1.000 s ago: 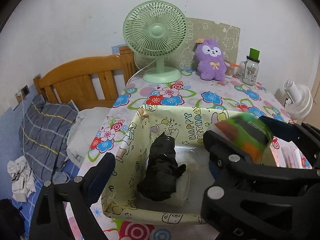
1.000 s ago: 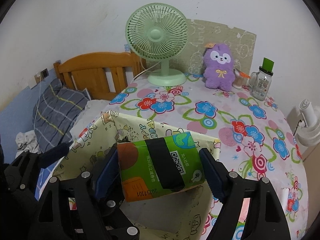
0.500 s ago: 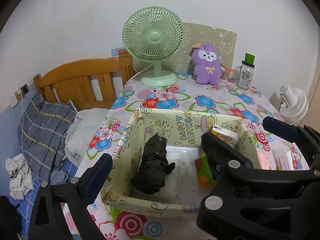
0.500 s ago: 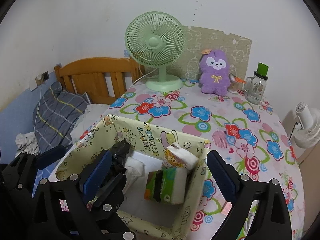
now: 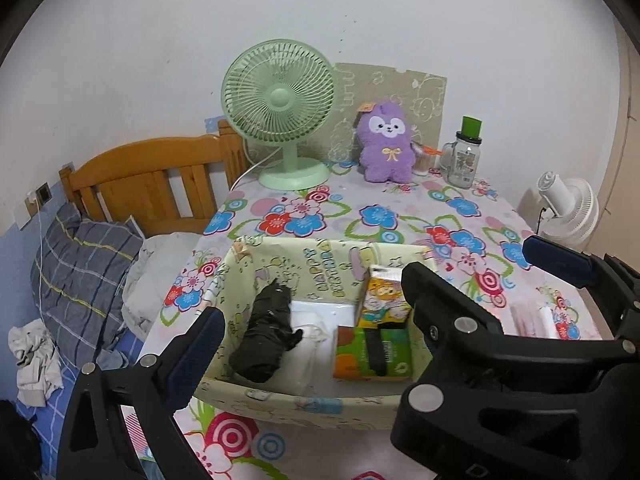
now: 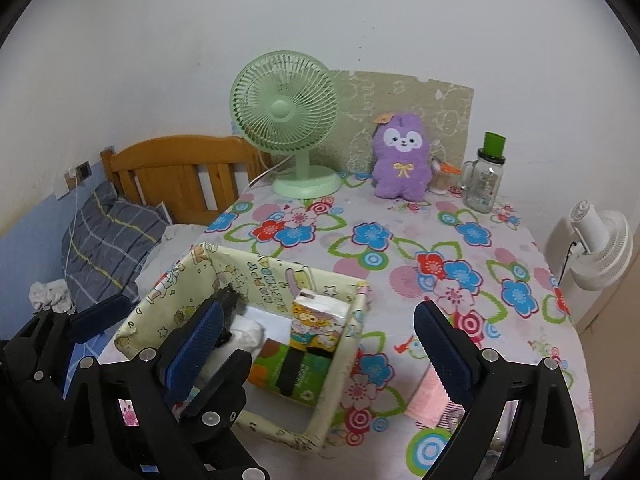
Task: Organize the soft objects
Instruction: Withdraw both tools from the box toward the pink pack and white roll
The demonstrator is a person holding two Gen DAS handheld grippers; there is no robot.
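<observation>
Green pack (image 5: 374, 354) of tissues, where is it?
— It lies flat in the yellow box (image 5: 304, 402), at the right end, low in the middle of the left view.
What is next to it?
— A yellow pack (image 5: 384, 298) stands right behind it and leans on the box wall. A black bundle (image 5: 266, 336) lies at the left end. Some white cloth (image 5: 316, 320) sits between the bundle and the packs.
Where is the box?
— On the flowery worktop (image 5: 400, 216), near the bottom edge of the frame.
Is the right tool (image 6: 316, 312) grabbing anything?
— No. Its jaws have just been opening and now stand wide apart. The packs show between its fingers, but the pads touch nothing.
And the left tool (image 6: 184, 328)?
— It is let go too. Its fingers are far apart at the lower left of the right view, near the left end of the box, and they grip nothing.
What else is on the worktop?
— A purple plush toy (image 5: 386, 148) and a green fan (image 5: 280, 114) stand at the far edge, by the wall, well apart from the box.
</observation>
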